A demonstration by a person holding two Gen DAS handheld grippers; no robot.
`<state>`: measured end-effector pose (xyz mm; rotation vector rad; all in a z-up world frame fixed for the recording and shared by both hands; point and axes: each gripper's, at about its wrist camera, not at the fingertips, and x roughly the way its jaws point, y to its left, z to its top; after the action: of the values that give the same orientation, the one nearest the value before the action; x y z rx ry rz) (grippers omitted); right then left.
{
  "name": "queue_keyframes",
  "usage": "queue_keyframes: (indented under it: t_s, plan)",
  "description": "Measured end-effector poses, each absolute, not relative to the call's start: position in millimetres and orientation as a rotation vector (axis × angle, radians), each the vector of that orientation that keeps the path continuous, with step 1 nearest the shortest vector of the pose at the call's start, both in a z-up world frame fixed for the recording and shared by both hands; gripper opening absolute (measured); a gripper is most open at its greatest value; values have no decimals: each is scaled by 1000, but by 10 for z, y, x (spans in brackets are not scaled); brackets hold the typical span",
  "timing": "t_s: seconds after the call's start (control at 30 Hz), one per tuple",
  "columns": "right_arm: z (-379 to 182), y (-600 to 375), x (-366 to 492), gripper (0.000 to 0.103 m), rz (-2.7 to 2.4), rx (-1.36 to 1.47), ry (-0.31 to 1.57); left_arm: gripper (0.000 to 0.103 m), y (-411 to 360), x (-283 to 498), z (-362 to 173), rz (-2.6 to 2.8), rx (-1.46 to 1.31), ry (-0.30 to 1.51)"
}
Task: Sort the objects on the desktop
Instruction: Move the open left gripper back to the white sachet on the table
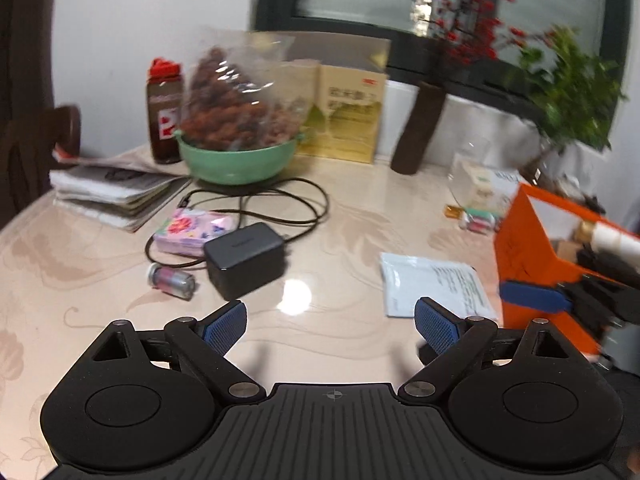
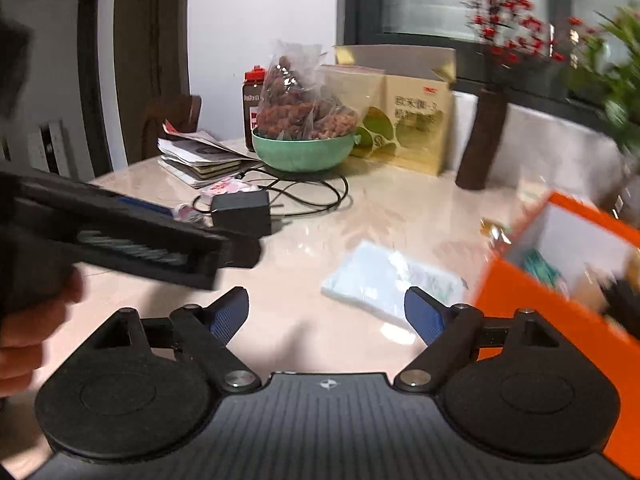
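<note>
The left gripper (image 1: 330, 322) hovered level above the glossy beige marble-patterned table (image 1: 352, 216), its blue-padded jaws spread wide and holding nothing, aimed past the black rectangular power adapter (image 1: 244, 260) with its looped cable, which lay just beside the flowered pink tissue pack (image 1: 192, 232) and the small glass vial (image 1: 171, 281) on its side. The right gripper (image 2: 326, 314) also hung over the table with jaws wide apart and empty, pointing at the pale blue flat packet (image 2: 384, 280), which lay near the open orange cardboard box (image 2: 560, 280) at its right.
</note>
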<state>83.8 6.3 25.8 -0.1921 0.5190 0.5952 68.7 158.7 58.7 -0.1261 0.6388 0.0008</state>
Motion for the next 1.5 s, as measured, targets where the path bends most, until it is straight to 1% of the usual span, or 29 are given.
queue_keyframes:
  t_s: [0.1, 0.13, 0.27, 0.3, 0.43, 0.57, 0.6, 0.67, 0.73, 0.83, 0.97, 1.13, 1.2, 1.23, 1.37, 1.5]
  plan:
    - [156, 242, 1188, 87, 609, -244, 575, 97, 1677, 697, 576, 38, -126, 624]
    - [110, 297, 1274, 89, 598, -264, 600, 97, 1696, 694, 578, 44, -127, 620]
    - [-78, 381, 1478, 88, 559, -317, 673, 97, 1712, 669, 588, 54, -133, 608]
    - [-87, 333, 1489, 89, 578, -265, 700, 97, 1704, 662, 586, 53, -133, 607]
    - [-54, 231, 1309, 96, 675, -227, 790, 97, 1682, 653, 558, 46, -138, 616]
    - [13, 3, 908, 96, 834, -187, 843, 97, 1656, 632, 544, 35, -147, 621]
    - [17, -44, 809, 96, 870, -192, 847, 97, 1650, 630, 544, 33, -153, 622]
    - [31, -122, 668, 90, 849, -198, 831, 97, 1626, 622, 548, 19, -153, 624]
    - [65, -195, 620, 87, 826, -180, 788, 97, 1595, 608, 552, 13, -148, 620]
    - [154, -183, 666, 88, 719, -183, 657, 97, 1561, 596, 559, 16, -154, 607]
    - [200, 144, 958, 89, 652, -230, 583, 97, 1626, 541, 632, 35, -187, 555]
    - [48, 383, 1540, 89, 495, -184, 630, 98, 1830, 469, 731, 76, -261, 495]
    - [-30, 324, 1715, 89, 468, -151, 697, 98, 1876, 478, 732, 80, -278, 498]
    - [-73, 287, 1762, 91, 465, -136, 726, 98, 1883, 482, 730, 86, -279, 500]
    - [-35, 133, 1638, 92, 550, -87, 776, 98, 1881, 473, 720, 76, -280, 507]
    - [43, 39, 1210, 94, 752, -97, 865, 98, 1823, 479, 684, 66, -249, 527]
